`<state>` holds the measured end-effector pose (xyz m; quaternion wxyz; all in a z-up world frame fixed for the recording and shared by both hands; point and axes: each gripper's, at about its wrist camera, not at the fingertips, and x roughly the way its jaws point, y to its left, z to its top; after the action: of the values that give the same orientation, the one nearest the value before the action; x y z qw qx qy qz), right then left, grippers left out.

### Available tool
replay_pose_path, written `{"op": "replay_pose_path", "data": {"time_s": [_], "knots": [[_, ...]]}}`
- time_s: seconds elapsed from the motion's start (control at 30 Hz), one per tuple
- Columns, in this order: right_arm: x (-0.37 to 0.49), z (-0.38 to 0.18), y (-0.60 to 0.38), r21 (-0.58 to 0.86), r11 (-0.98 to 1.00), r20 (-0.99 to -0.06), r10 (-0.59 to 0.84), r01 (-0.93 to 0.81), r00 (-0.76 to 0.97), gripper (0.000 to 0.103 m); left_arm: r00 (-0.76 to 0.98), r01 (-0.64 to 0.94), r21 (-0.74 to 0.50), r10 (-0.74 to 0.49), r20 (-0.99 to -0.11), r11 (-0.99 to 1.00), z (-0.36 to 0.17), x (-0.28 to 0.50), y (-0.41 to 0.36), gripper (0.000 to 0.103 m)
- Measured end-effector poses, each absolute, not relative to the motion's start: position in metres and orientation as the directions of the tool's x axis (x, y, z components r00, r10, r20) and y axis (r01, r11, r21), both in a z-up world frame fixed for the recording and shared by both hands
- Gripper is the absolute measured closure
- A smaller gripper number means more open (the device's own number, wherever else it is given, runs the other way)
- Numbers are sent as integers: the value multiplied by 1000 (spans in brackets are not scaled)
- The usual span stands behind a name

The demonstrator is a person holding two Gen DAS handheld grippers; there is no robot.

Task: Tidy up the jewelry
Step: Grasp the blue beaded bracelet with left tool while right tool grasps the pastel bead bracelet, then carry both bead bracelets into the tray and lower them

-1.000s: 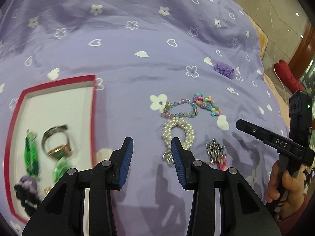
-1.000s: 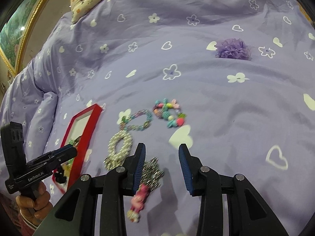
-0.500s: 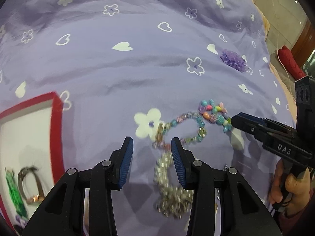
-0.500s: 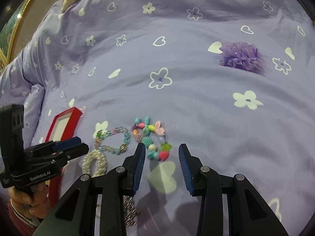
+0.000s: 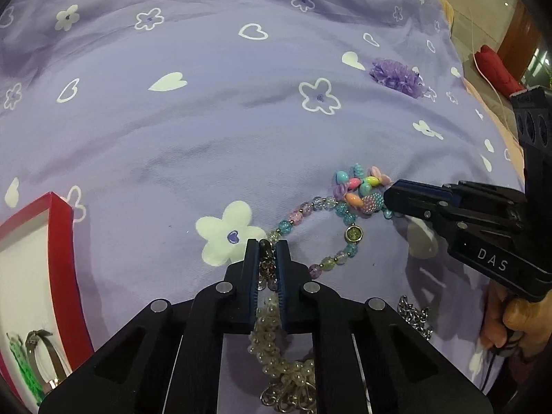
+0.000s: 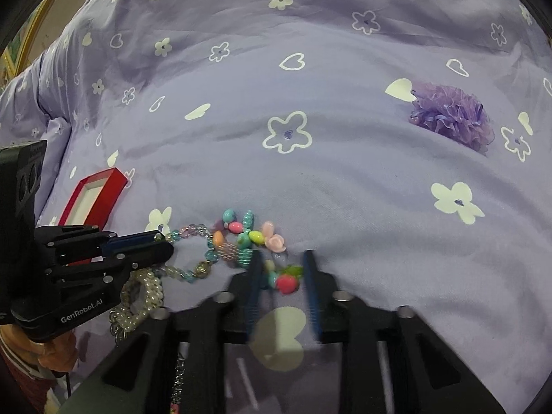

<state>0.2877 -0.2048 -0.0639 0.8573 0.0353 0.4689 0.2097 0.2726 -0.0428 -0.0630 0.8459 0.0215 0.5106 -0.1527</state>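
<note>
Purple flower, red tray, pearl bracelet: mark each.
purple flower (image 6: 450,117), right wrist view, middle of the ruffles
red tray (image 5: 65,262), left wrist view, right rim
pearl bracelet (image 5: 276,362), left wrist view, lower bead strand

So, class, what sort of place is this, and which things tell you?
Probably a bedroom: jewelry lies on a bed's lilac quilt printed with white hearts and flowers, a gilt picture frame stands beside it, and polished floor shows beyond.

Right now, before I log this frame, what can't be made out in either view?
- Pearl bracelet: left wrist view, partly behind the left gripper.
- Right gripper: right wrist view, closing jaws motion-blurred, so contact with the colourful bead bracelet is unclear.
- Red tray: contents cut off at the left wrist view's edge.
</note>
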Motion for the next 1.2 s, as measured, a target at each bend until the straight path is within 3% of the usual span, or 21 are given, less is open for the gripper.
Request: {"op": "replay_pose_path", "data": {"time_s": [0.5,1.2], "knots": [[247,-17,-204,365,867,-694,496,-340,522,91,571,232,-218,-314,-759,948,-1,216,-1,95],[192,17,-150,427,784,-626,616,-451,479,91,667,114,-294,-293,-685,949,36,129,71,95]]}}
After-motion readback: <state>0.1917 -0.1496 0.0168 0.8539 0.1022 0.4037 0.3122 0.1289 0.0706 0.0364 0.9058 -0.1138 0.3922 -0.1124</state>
